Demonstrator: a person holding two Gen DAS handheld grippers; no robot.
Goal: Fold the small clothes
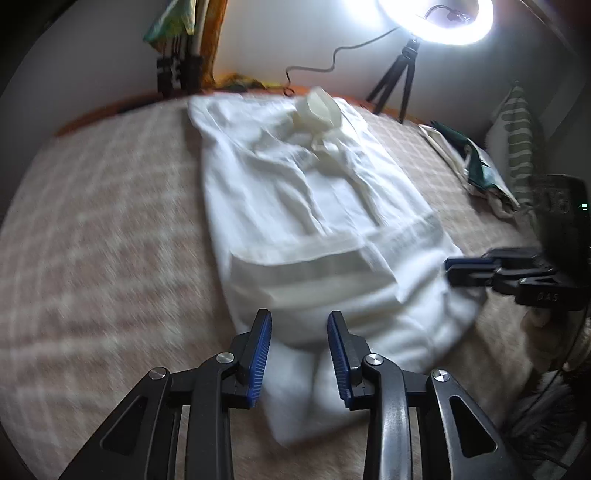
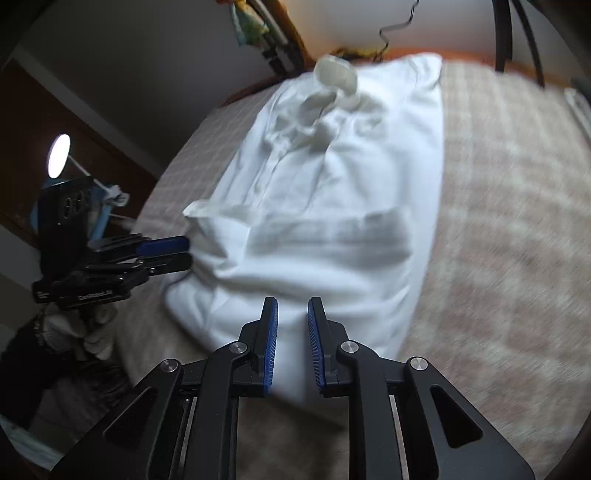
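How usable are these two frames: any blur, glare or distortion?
Left wrist view: the ring light blows out the top edge; the white shirt and checked bedspread are motion-smeared; the left hand-held gripper stays sharp. Right wrist view: same smear, dimmer, with strong fisheye curvature; the right hand-held gripper is crisp.

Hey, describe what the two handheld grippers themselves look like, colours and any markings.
Both grippers, left gripper and right gripper, are matte black linkage frames with silver pivot screws and ribbed blue finger pads. White lettering marks their bodies, too blurred to read. A white glove covers the hand holding the left one.
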